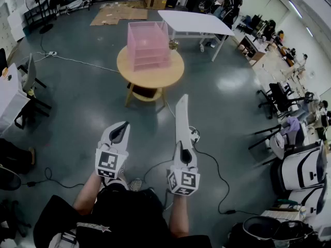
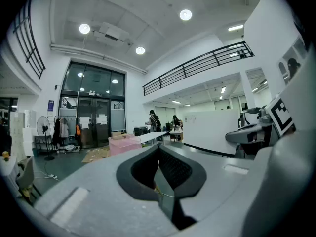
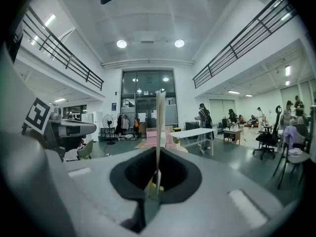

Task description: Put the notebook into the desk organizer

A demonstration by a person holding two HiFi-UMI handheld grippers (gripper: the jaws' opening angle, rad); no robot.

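A pink desk organizer (image 1: 148,45) with several shelves stands on a round wooden table (image 1: 176,68) ahead of me across the floor. It also shows small in the left gripper view (image 2: 123,143) and, in the right gripper view, the organizer (image 3: 169,137) sits just behind the notebook. My right gripper (image 1: 182,150) (image 3: 157,153) is shut on a thin white notebook (image 1: 182,122), which sticks forward and appears edge-on as a vertical strip (image 3: 160,127). My left gripper (image 1: 119,134) (image 2: 159,149) is held beside it, shut, with nothing between its jaws.
A white table (image 1: 196,22) stands behind the round one, with flattened cardboard (image 1: 119,14) on the floor to its left. Cables (image 1: 209,156) trail over the floor near my feet. Office chairs (image 1: 282,94) and desks with people line the right side; a white desk (image 1: 8,99) is at left.
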